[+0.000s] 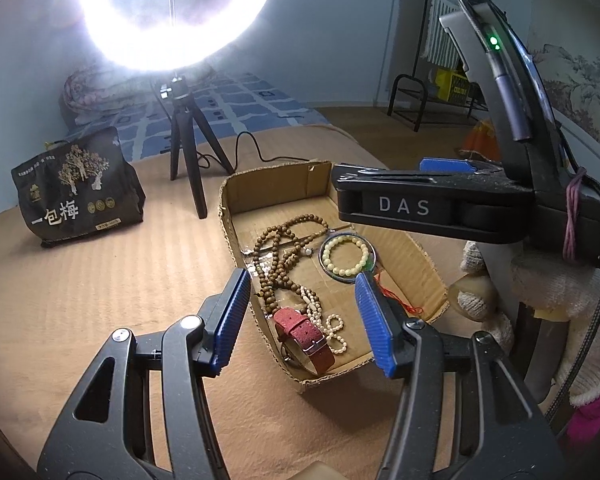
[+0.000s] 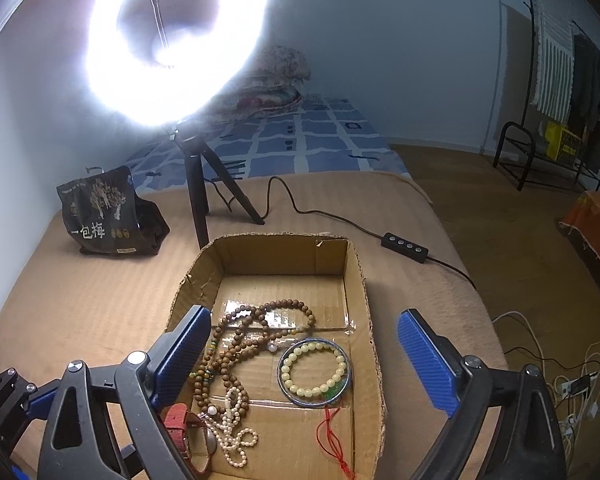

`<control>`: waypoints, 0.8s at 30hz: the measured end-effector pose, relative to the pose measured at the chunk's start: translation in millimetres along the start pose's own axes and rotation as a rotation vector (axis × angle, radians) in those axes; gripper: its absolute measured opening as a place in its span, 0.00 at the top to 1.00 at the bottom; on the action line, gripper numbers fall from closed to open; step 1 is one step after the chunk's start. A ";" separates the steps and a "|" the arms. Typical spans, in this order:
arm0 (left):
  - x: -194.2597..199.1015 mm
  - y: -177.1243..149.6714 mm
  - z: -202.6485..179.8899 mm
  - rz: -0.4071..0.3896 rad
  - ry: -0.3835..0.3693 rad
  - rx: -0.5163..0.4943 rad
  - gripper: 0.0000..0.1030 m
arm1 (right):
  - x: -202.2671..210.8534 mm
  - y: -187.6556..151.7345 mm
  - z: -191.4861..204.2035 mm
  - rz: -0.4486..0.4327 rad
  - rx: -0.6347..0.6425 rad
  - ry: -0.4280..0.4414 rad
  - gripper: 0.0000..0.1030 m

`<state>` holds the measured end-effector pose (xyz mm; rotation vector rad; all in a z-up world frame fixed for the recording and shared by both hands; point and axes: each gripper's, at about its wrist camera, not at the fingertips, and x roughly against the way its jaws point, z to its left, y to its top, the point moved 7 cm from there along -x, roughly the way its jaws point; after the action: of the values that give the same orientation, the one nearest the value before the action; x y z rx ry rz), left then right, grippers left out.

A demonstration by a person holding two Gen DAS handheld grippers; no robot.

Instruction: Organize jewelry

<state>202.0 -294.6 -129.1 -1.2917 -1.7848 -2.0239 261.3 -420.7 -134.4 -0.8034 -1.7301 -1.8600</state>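
A shallow cardboard box [image 1: 420,264] [image 2: 360,280] on the tan bed cover holds the jewelry. Inside lie a brown bead necklace [image 1: 278,256] [image 2: 244,340], a white pearl strand [image 1: 328,326] [image 2: 236,432], a red-strap watch [image 1: 302,338] [image 2: 180,420], and a pale yellow bead bracelet [image 1: 346,256] [image 2: 314,370] inside a blue bangle [image 2: 284,390] with a red cord [image 2: 334,440]. My left gripper [image 1: 304,312] is open and empty over the box's near end. My right gripper [image 2: 304,356] is open and empty above the box; its body shows in the left wrist view [image 1: 432,208].
A ring light on a black tripod [image 1: 184,144] [image 2: 204,184] stands behind the box, its cable and switch [image 2: 404,247] running right. A dark snack bag [image 1: 76,192] [image 2: 108,212] sits at the back left. The bed edge and floor lie to the right.
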 end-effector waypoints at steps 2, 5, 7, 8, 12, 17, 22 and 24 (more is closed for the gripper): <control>6.1 0.9 0.9 -0.012 0.003 -0.002 0.46 | 6.3 0.8 0.7 -0.008 -0.005 -0.004 0.07; 17.2 2.1 2.1 -0.031 0.008 -0.009 0.46 | 15.2 1.0 1.9 -0.016 -0.006 -0.010 0.07; 25.0 2.2 2.9 -0.042 0.009 -0.013 0.46 | 22.3 0.3 2.5 -0.021 -0.004 -0.013 0.07; 28.5 2.0 3.4 -0.046 0.010 -0.013 0.46 | 24.8 0.3 2.7 -0.023 -0.005 -0.014 0.07; 43.7 2.1 6.9 -0.065 0.012 -0.010 0.46 | 38.1 -0.9 1.7 -0.031 -0.012 -0.018 0.07; 61.6 0.2 8.8 -0.087 0.017 -0.023 0.46 | 57.8 -1.2 0.0 -0.051 -0.024 -0.027 0.07; 77.9 -2.4 14.0 -0.103 0.024 -0.028 0.45 | 74.8 -2.3 -1.0 -0.068 -0.036 -0.034 0.07; 83.5 -3.6 16.5 -0.108 0.029 -0.028 0.45 | 80.0 -3.4 -0.8 -0.071 -0.037 -0.034 0.07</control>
<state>156.3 -245.0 -77.1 -1.1912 -1.8581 -2.1198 201.5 -417.3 -81.2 -0.8022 -1.7705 -1.9410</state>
